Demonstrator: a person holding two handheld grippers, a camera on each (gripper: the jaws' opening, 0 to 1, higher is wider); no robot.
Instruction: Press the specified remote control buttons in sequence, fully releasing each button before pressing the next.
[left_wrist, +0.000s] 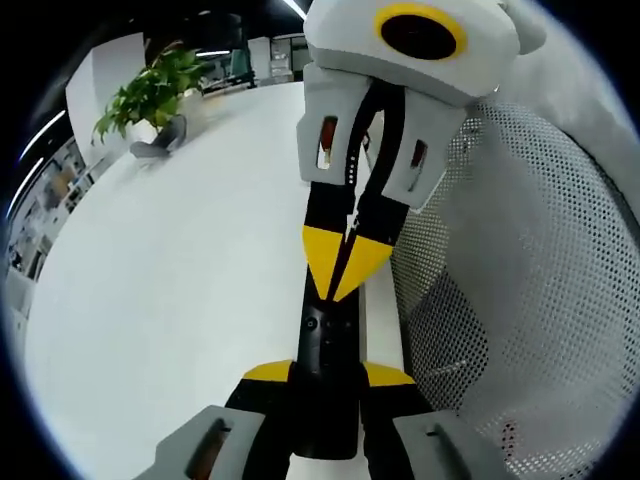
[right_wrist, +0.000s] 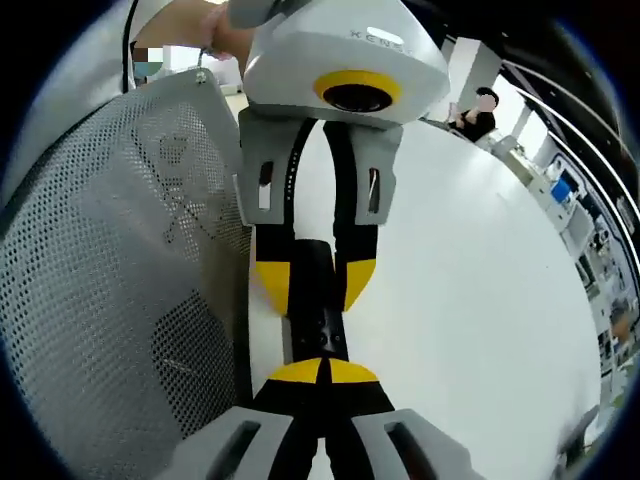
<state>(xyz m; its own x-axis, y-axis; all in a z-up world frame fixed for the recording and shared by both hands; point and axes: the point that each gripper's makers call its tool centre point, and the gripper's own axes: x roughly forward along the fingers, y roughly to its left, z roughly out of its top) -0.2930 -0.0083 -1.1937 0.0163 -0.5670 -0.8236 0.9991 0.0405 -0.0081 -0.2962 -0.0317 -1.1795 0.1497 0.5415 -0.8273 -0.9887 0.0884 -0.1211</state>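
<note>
A slim black remote lies lengthwise between the jaws of my left gripper, which is shut on its sides and holds it over the white table. My right gripper reaches in from the top of the left gripper view, its yellow tips pinched together and pointing down onto the remote's button face. In the right gripper view, my right gripper is shut, with its tips resting on the remote. Beyond it, the left gripper clamps the remote's far end.
A white mesh chair back stands close beside the grippers. A potted plant sits at the table's far end. A seated person is behind the table, and a hand holds the left gripper.
</note>
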